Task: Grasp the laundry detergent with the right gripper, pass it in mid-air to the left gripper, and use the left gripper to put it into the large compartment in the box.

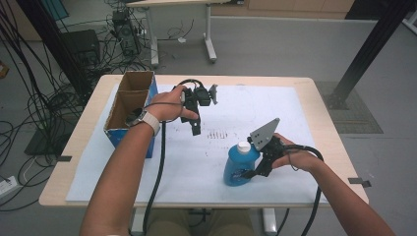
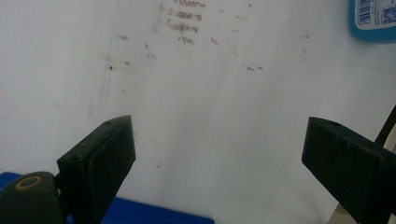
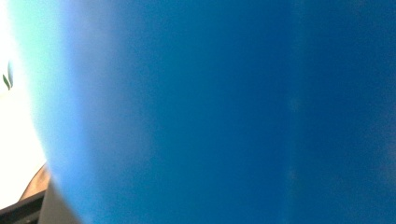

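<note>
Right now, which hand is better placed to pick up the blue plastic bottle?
Right. The right tongs are already at the blue plastic bottle with a white cap; the left tongs hang open above bare white paper, beside the cardboard box.

A lab: tangled cables (image 1: 34, 93), black rig frame (image 1: 373, 44), paper-covered table (image 1: 314, 98)

One blue plastic bottle with a white cap (image 1: 241, 164) stands at lower centre. One open brown cardboard box with blue sides (image 1: 130, 105), split into two compartments, sits at upper left. One white paper sheet (image 1: 255, 113) covers one pale wooden tabletop (image 1: 319, 105). Two black hand-held tools: left tool (image 1: 195, 129), right tool (image 1: 252, 173).
</note>
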`<state>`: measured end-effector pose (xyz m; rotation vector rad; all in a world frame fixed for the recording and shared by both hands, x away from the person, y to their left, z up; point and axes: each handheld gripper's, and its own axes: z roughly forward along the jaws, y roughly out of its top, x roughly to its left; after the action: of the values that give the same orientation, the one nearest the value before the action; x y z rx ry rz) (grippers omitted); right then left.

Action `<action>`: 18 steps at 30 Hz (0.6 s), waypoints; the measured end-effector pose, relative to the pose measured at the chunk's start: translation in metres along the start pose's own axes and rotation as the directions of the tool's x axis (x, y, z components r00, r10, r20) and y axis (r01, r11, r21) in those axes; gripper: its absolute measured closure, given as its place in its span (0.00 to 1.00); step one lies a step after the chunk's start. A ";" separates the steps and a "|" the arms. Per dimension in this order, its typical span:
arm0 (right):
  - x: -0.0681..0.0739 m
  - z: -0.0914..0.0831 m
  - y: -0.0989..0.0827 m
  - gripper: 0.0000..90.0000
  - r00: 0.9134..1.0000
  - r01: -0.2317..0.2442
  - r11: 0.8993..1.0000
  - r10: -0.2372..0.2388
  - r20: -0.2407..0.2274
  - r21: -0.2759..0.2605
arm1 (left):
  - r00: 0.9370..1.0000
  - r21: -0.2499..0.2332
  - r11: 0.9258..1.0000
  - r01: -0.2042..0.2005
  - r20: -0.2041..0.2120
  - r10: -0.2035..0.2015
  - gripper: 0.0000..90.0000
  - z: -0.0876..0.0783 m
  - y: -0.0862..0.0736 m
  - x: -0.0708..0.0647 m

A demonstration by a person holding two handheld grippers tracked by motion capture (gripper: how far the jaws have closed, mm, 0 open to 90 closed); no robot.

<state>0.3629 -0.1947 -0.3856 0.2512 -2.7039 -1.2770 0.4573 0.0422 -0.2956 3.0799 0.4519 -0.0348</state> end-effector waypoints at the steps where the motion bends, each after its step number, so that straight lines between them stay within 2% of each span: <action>1: 0.000 0.000 0.000 0.28 1.000 0.003 1.000 -0.003 0.000 -0.004 | 1.000 0.001 1.000 0.000 0.001 0.000 0.11 0.000 0.000 0.000; 18: 0.000 0.002 -0.001 0.31 1.000 0.004 1.000 -0.004 -0.002 -0.016 | 1.000 0.002 1.000 0.003 0.001 -0.003 0.11 0.000 0.000 0.000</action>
<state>0.3630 -0.1939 -0.3880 0.2562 -2.6918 -1.2977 0.4573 0.0421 -0.2960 3.0808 0.4560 -0.0361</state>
